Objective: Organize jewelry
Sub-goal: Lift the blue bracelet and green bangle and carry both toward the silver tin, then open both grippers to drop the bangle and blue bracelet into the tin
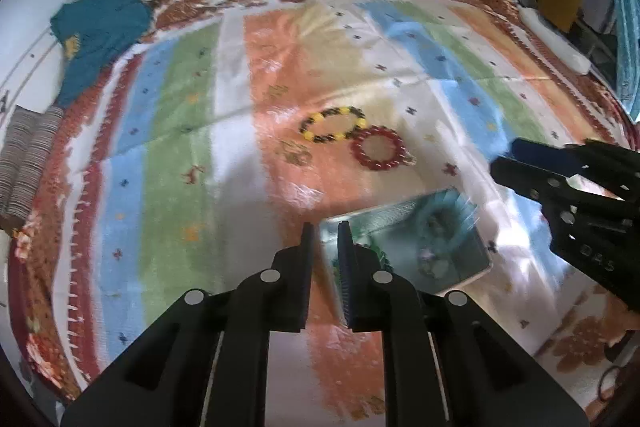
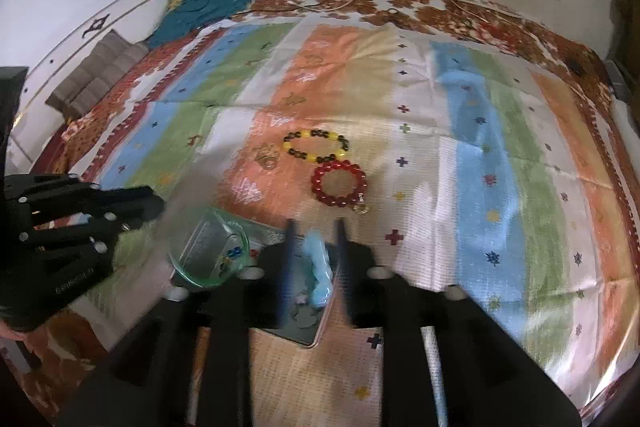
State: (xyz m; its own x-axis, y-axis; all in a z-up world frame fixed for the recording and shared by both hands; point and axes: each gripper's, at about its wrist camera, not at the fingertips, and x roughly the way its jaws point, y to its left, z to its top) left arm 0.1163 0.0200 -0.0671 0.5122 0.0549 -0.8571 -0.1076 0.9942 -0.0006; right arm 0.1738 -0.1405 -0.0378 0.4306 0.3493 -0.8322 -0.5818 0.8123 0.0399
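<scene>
Right wrist view: right gripper point(image 2: 314, 239) hangs over the metal tin point(image 2: 320, 327), jaws partly open around a light blue bracelet point(image 2: 318, 267), contact unclear. Left gripper point(image 1: 325, 239) is narrowly open, empty. Red bracelet point(image 2: 339, 183) touches the yellow-black bracelet point(image 2: 316, 146) on the striped cloth point(image 2: 480, 155).

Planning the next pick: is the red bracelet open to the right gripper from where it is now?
Probably yes. The red bracelet lies flat on the striped cloth just ahead of the right gripper, with nothing between them; only the yellow-and-black bracelet touches its far edge.
</scene>
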